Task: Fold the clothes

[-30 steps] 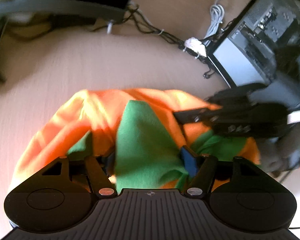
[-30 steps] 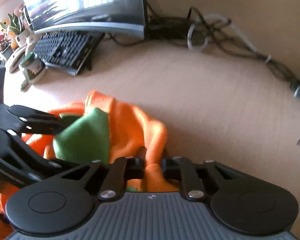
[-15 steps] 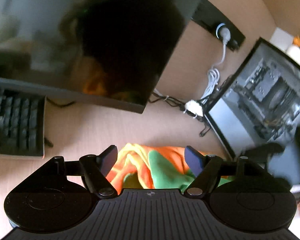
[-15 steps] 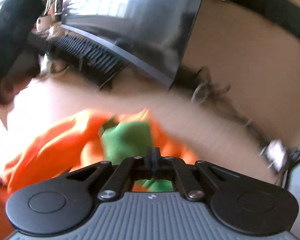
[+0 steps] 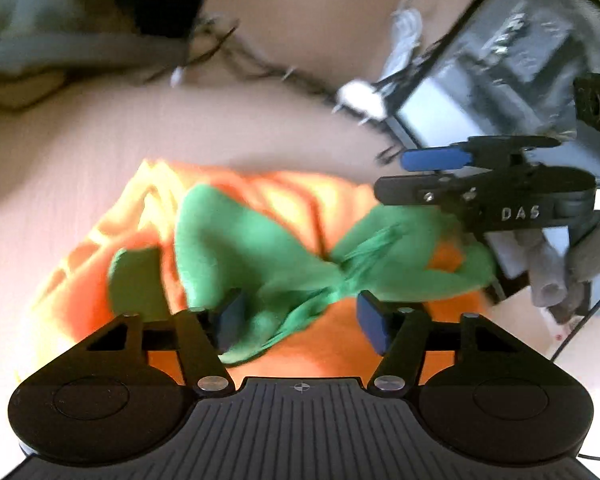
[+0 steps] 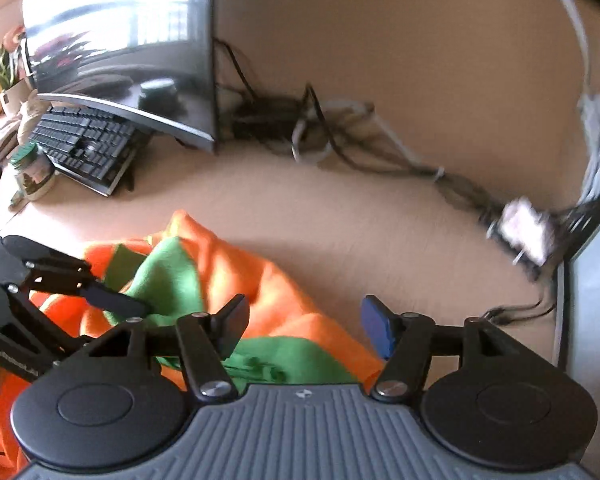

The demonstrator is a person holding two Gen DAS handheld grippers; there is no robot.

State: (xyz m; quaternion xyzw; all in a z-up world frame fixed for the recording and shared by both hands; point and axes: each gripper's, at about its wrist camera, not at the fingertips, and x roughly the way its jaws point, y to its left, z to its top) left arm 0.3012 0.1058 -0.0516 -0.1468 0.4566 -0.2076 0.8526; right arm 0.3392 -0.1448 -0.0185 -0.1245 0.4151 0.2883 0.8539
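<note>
the soft orange and green garment [image 5: 236, 240] lay in a bunched, wrinkly heap on the smooth tan desk [image 6: 340, 216]. the left gripper [image 5: 298, 316] and the right gripper [image 6: 304, 322] both hung over it with fingers spread wide, holding nothing. the floppy cloth could slip or bunch more if a claw pinched only one thin layer, and the cables [image 6: 340, 148] lay near.

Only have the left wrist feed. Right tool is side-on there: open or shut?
Observer: Open. In the right wrist view the right tool has its pads apart above the garment, pinching nothing.
Operator: Anything on the desk beyond the cloth that I can't see?
Observer: A black keyboard, partly under the monitor.
Operator: Anything else near it?
Observer: A green-lidded jar stands beside the keyboard.
</note>
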